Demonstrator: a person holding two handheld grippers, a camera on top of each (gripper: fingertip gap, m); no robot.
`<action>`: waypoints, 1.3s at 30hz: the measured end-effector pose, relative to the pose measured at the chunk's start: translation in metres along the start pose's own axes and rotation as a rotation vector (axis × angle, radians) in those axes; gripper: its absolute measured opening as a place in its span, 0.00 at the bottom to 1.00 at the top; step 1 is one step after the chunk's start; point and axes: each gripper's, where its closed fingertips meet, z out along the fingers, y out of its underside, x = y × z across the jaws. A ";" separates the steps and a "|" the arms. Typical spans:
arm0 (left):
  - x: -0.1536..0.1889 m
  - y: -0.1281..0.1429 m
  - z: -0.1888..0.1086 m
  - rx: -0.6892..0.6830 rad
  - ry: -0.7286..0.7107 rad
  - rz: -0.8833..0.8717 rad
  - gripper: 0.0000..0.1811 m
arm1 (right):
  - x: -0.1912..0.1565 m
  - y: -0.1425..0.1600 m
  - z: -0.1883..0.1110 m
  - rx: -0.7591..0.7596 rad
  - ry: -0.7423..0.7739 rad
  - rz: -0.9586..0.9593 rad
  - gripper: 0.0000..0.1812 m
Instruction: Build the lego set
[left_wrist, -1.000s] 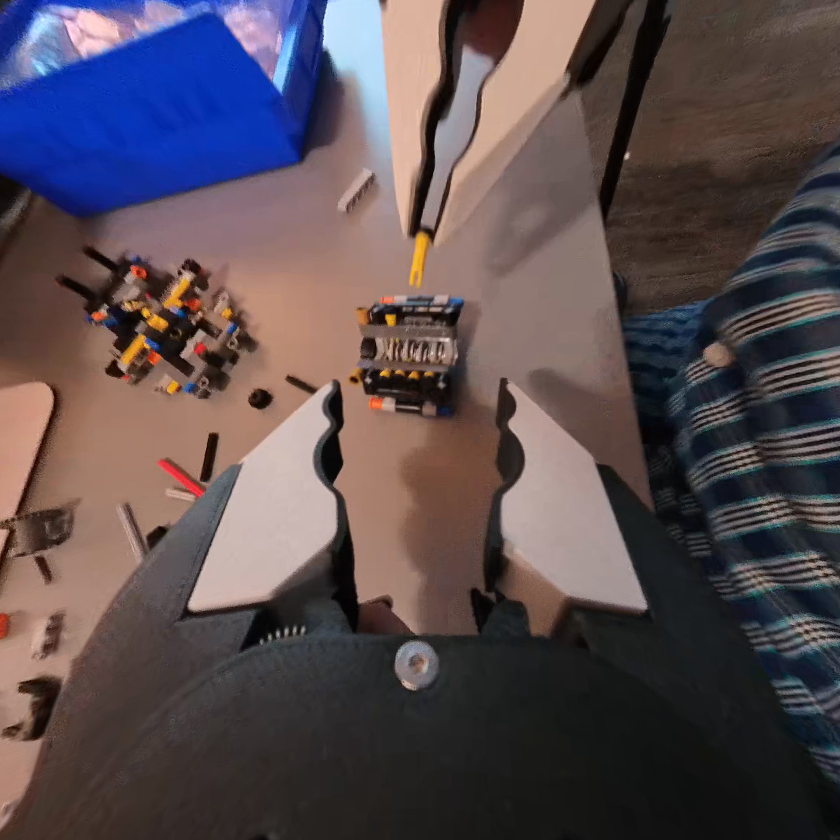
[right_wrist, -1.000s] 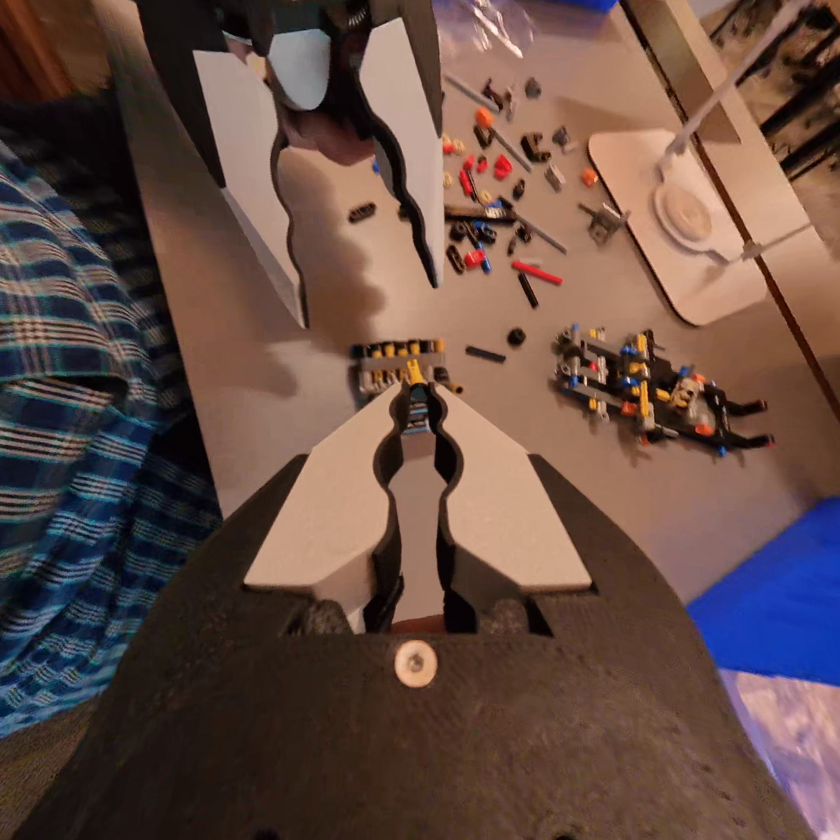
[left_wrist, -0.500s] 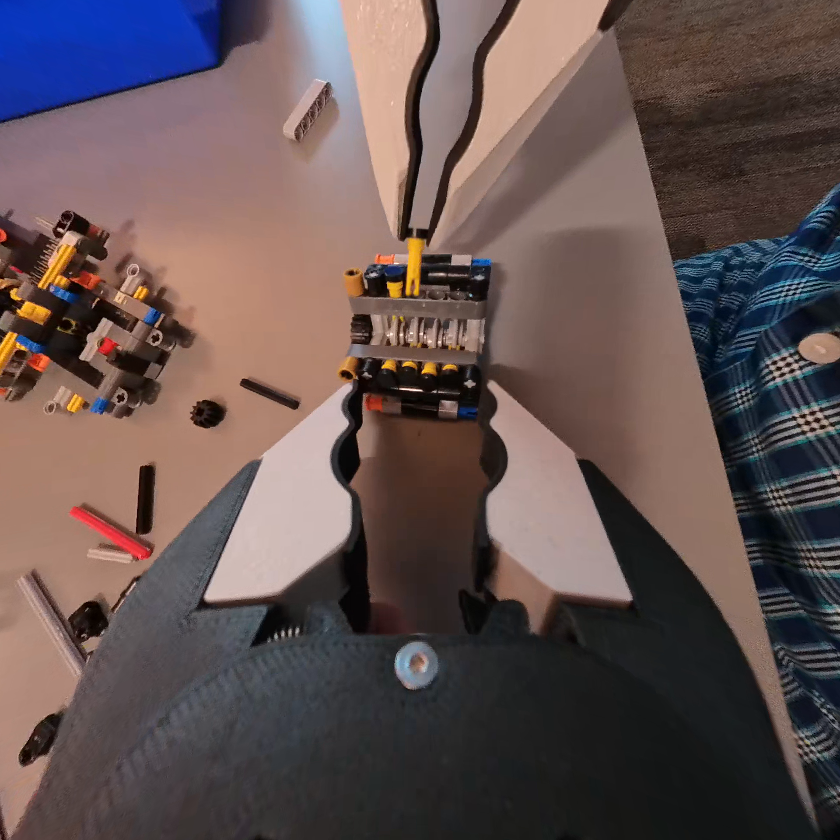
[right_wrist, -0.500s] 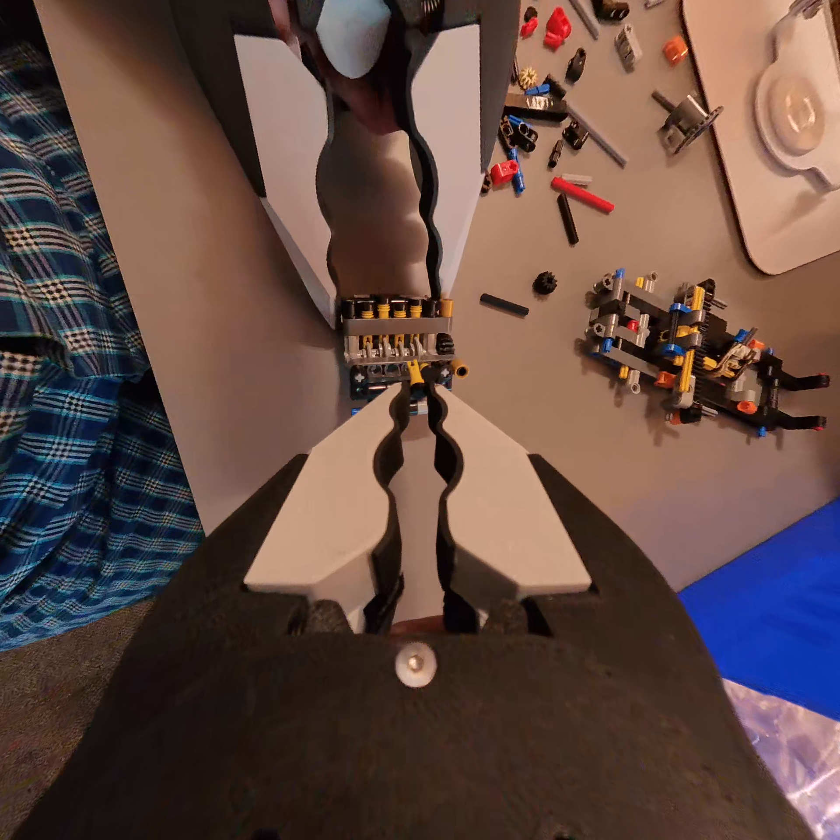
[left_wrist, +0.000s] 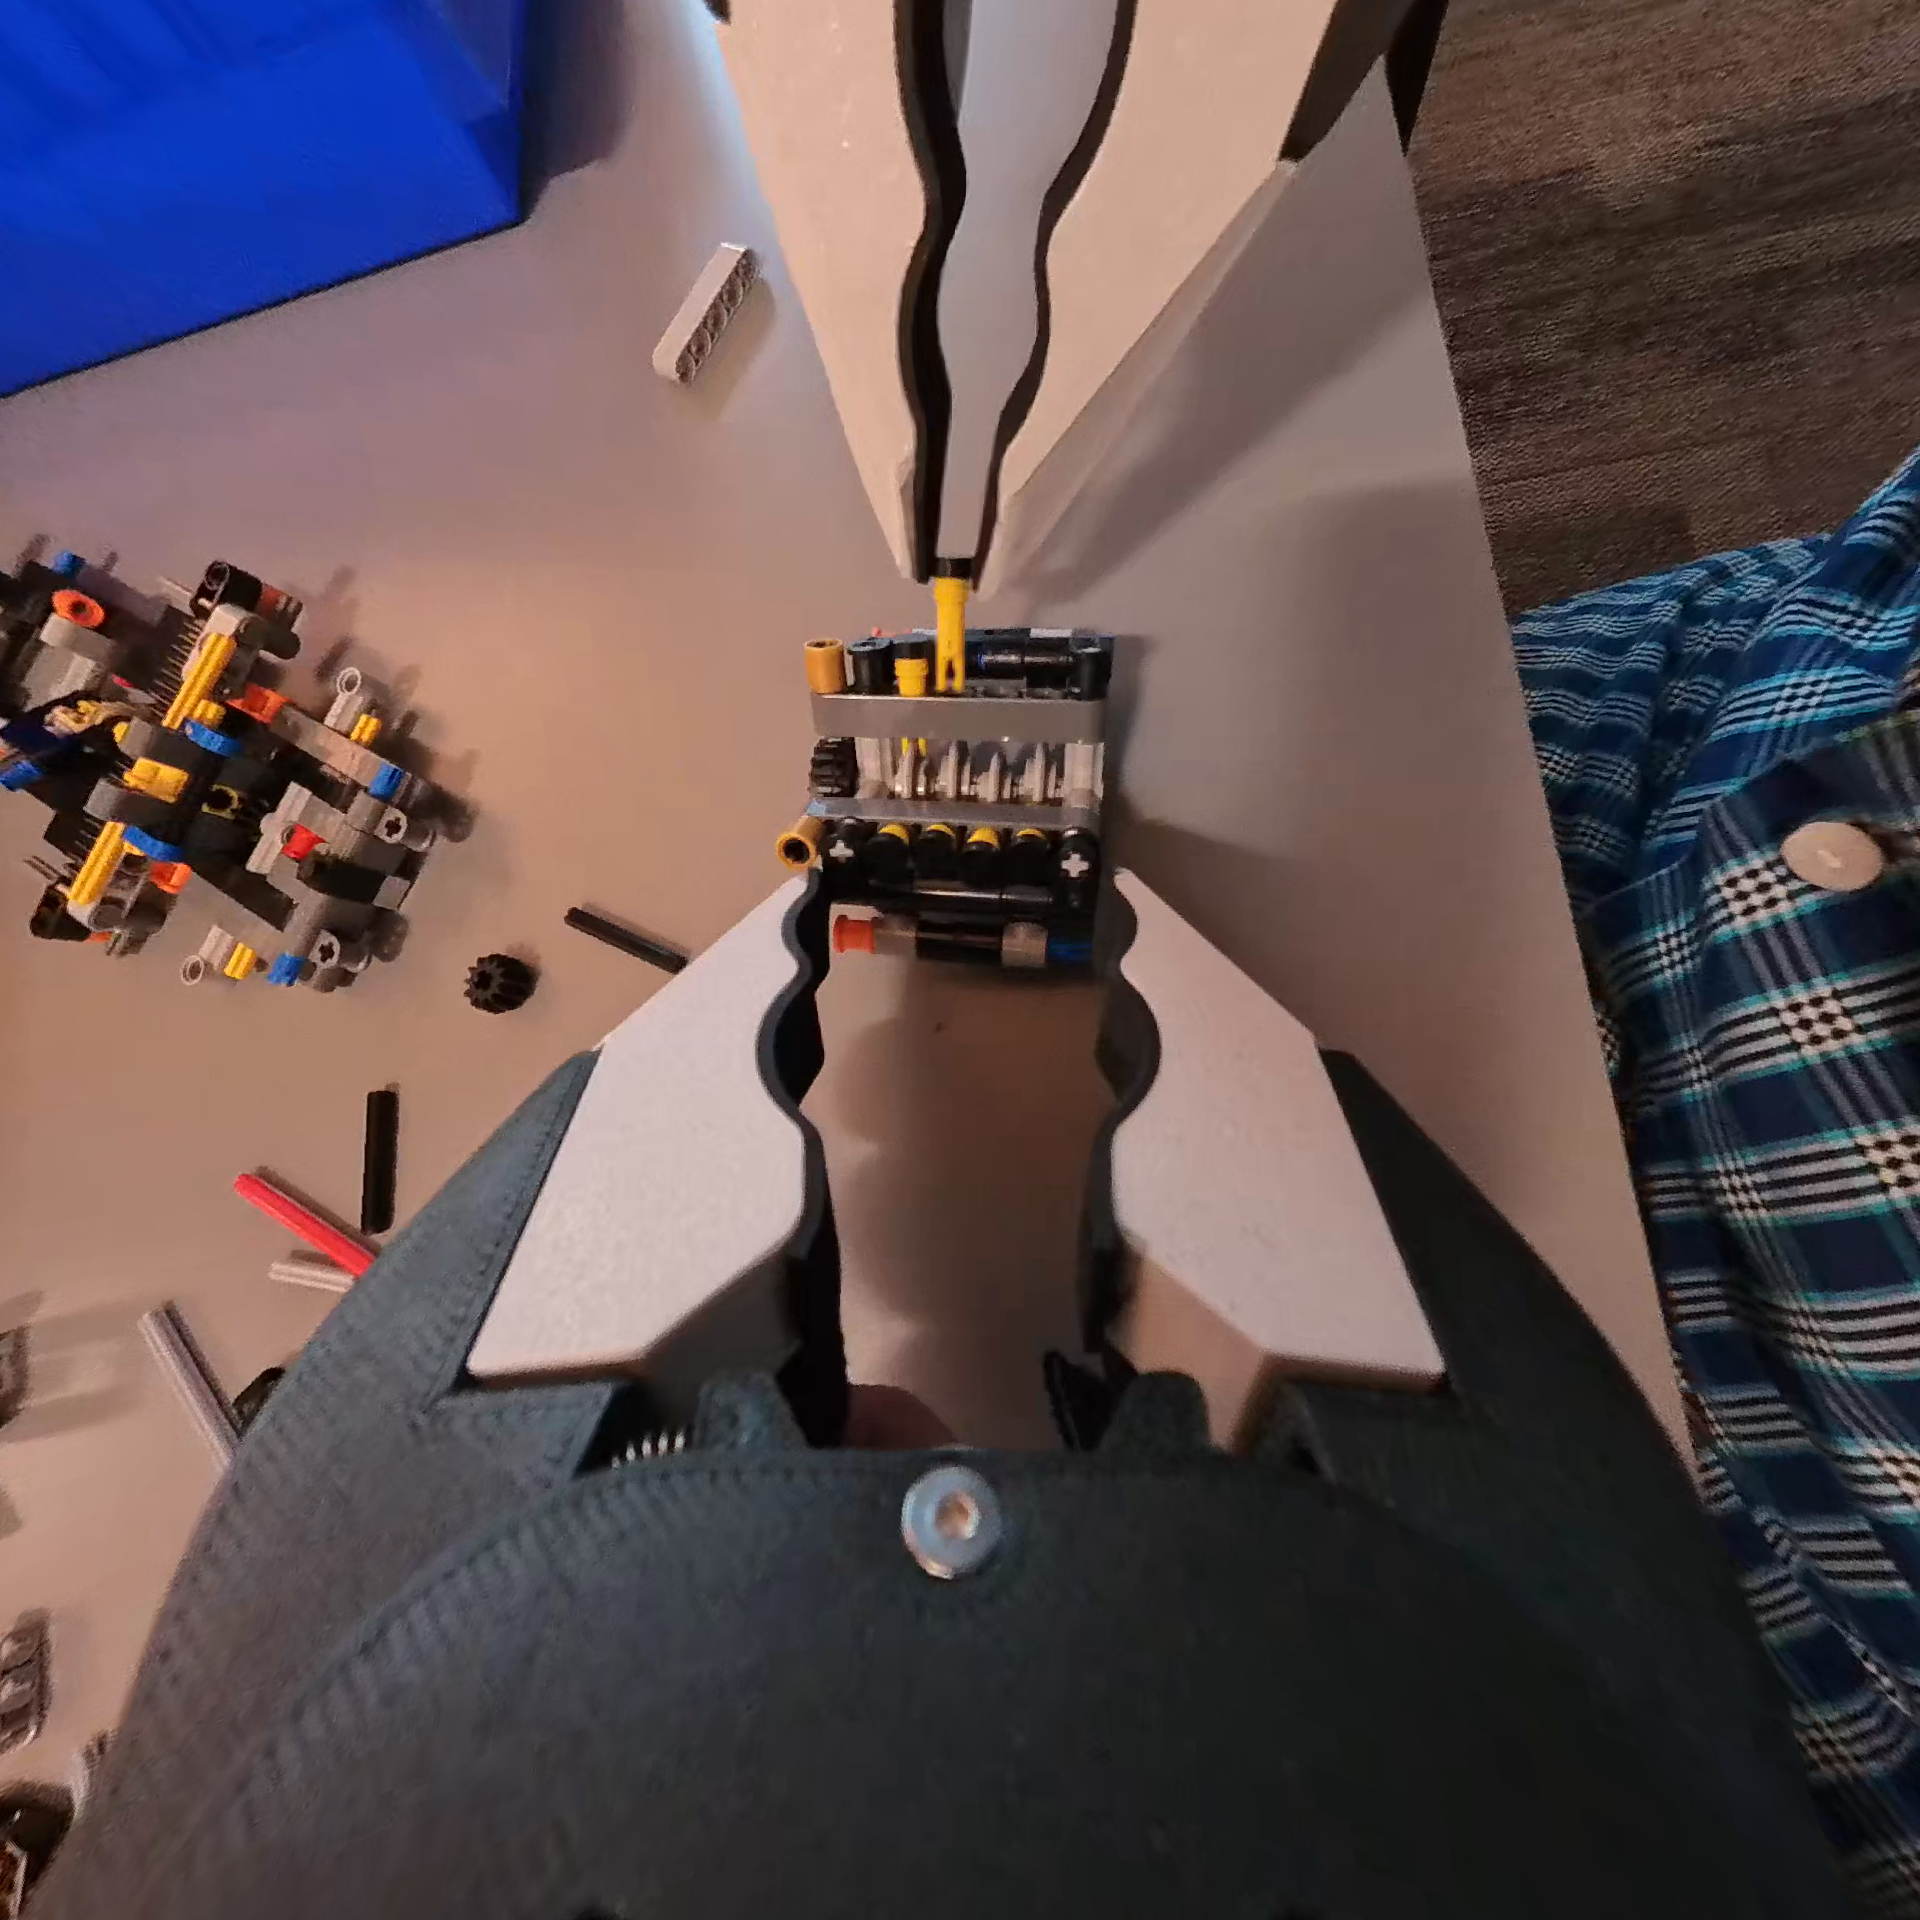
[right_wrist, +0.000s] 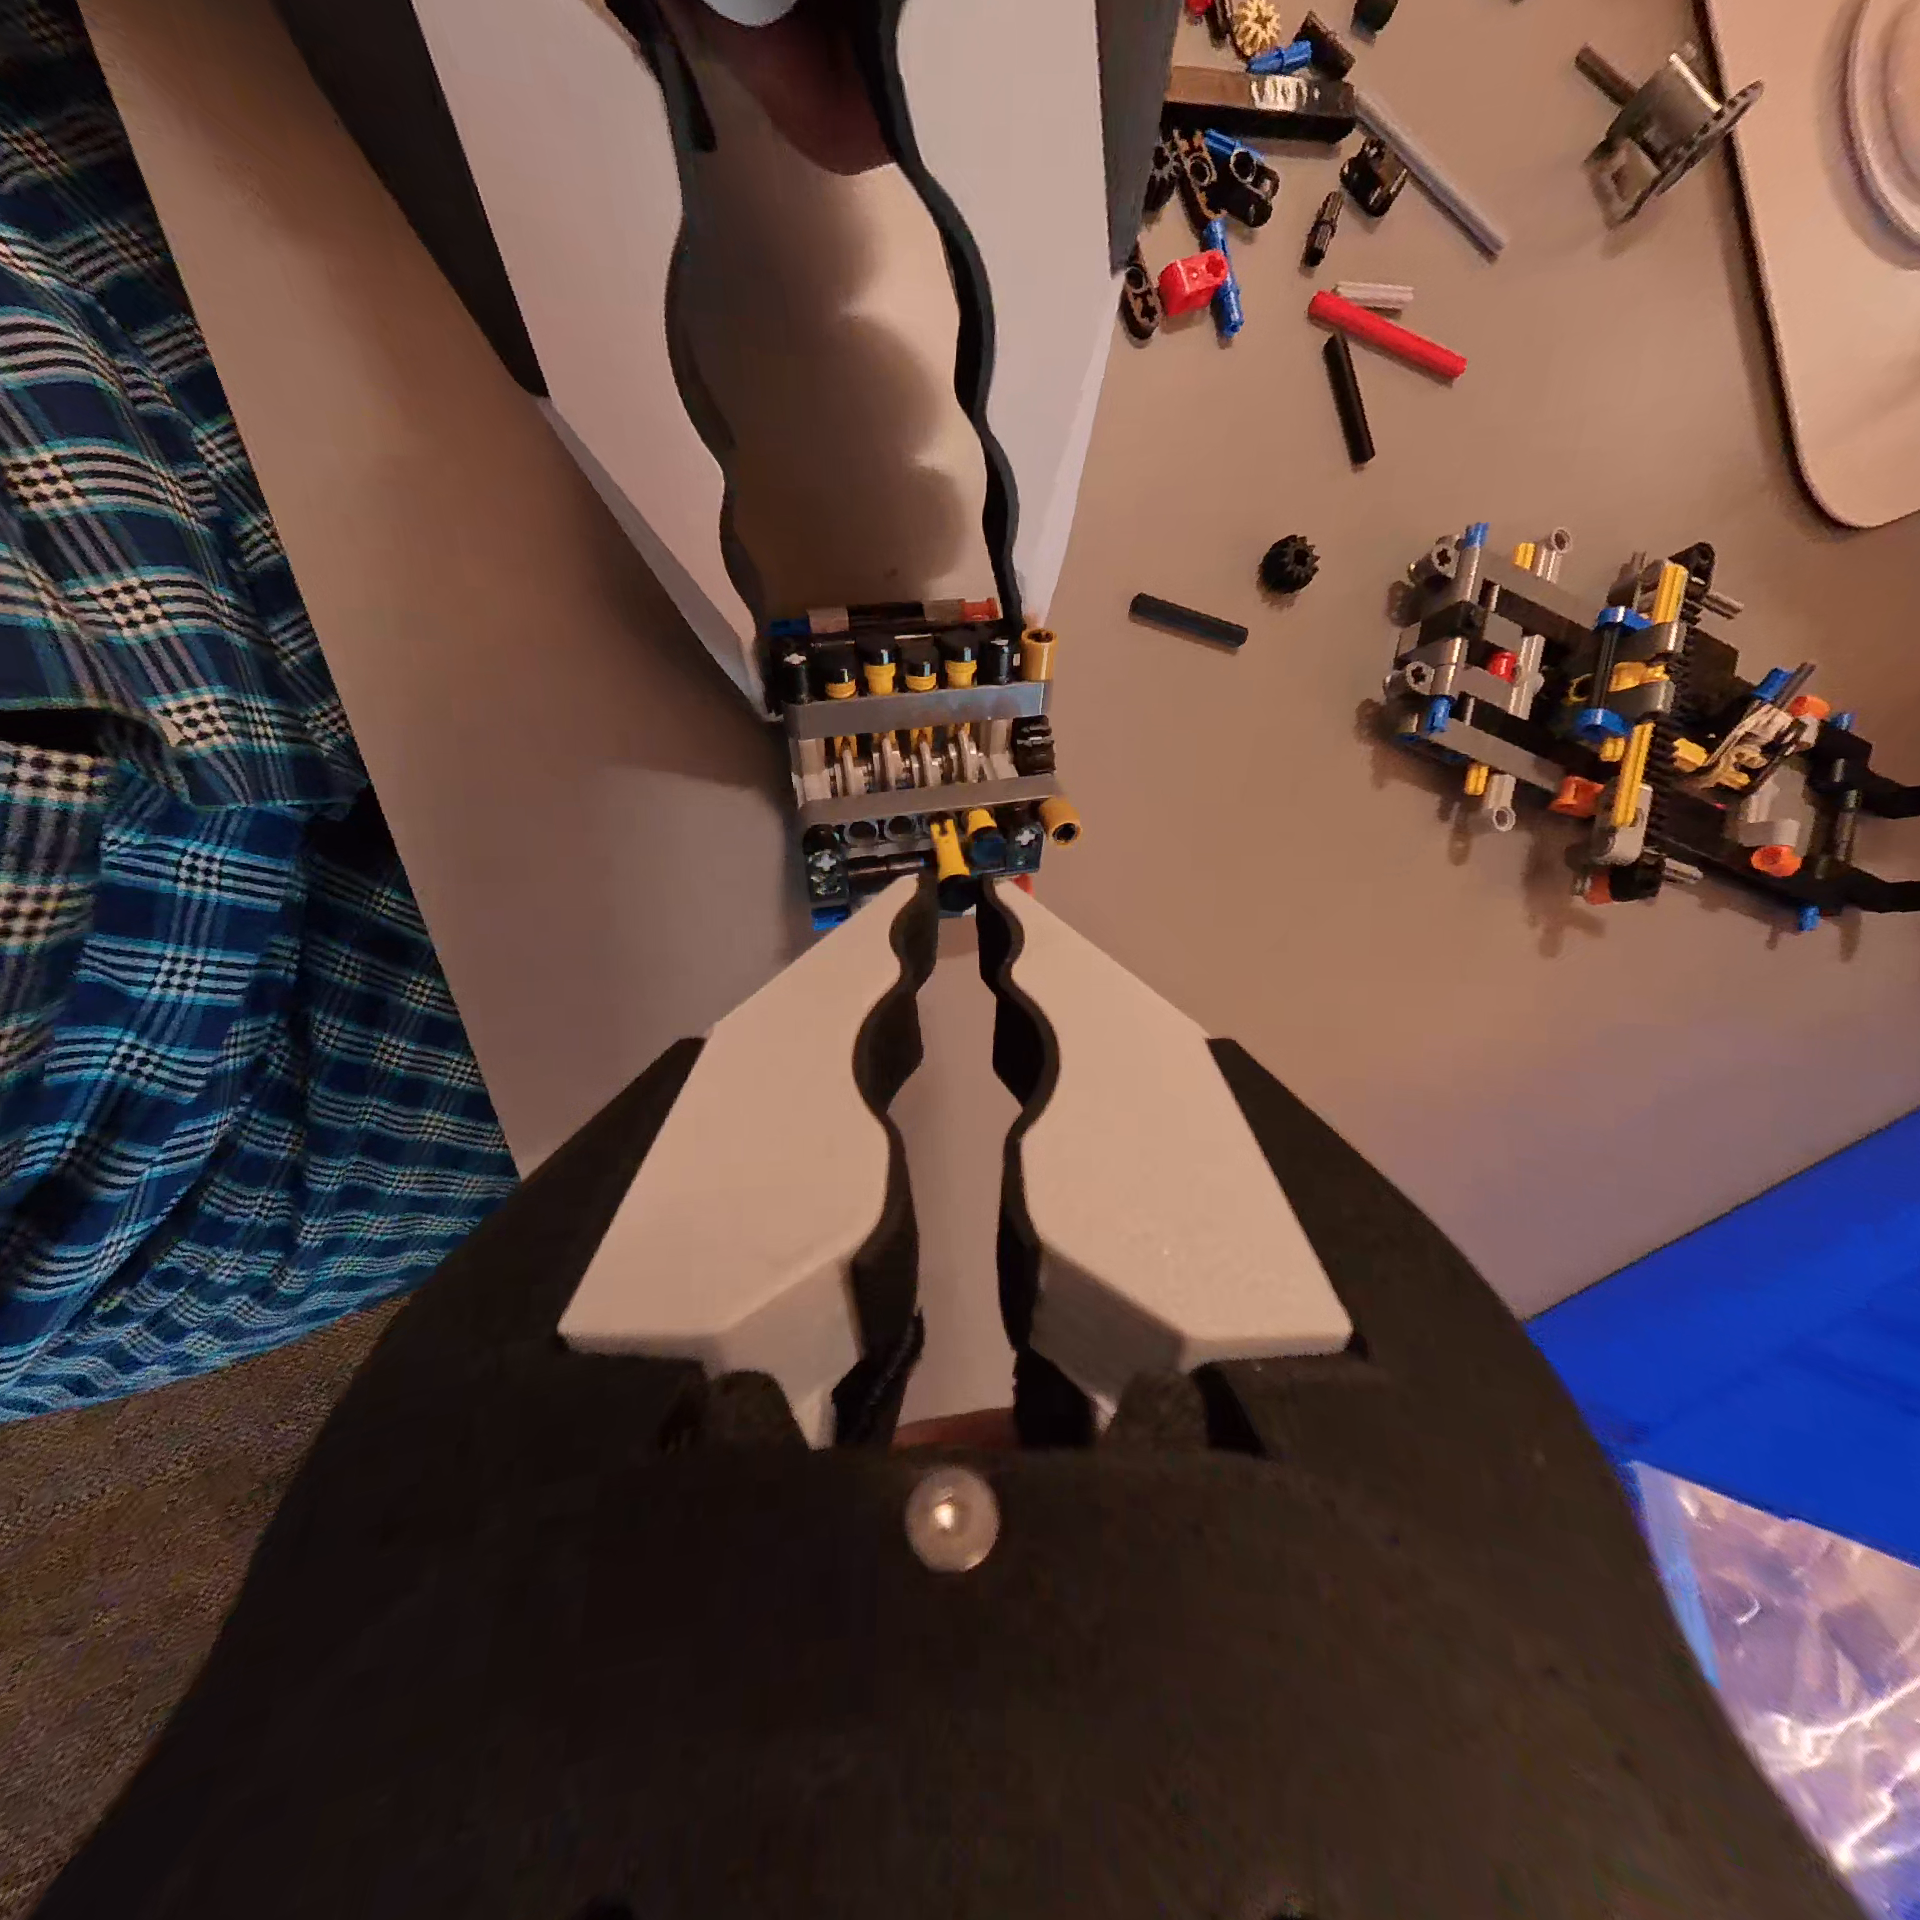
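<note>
My left gripper (left_wrist: 961, 914) brackets the small engine block (left_wrist: 956, 790) at 12 o'clock on the grey table (left_wrist: 582, 582), jaws spread and touching its sides. My right gripper (right_wrist: 951, 894) pinches a yellow pin (right_wrist: 945, 844) — its long axis running along my fingers into the block. Only the right view shows the scattered loose parts (right_wrist: 1247, 177) at 1 o'clock. How deep the pin sits is hidden.

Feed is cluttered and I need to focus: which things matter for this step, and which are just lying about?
In play:
- engine block
- yellow pin
- right gripper, shut on the pin
- left gripper, around the block's near end

Lying about:
- chassis
- black gear
- red axle
- grey beam
- blue box
</note>
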 end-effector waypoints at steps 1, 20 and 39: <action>0.000 0.000 0.000 -0.002 -0.001 -0.004 0.27 | 0.000 0.001 0.001 0.001 0.000 0.005 0.03; 0.002 -0.004 -0.004 0.039 -0.007 -0.045 0.27 | 0.000 0.002 0.013 0.071 -0.059 0.114 0.03; 0.003 -0.001 -0.005 0.078 -0.016 -0.098 0.27 | 0.000 0.000 0.014 0.104 -0.087 0.129 0.03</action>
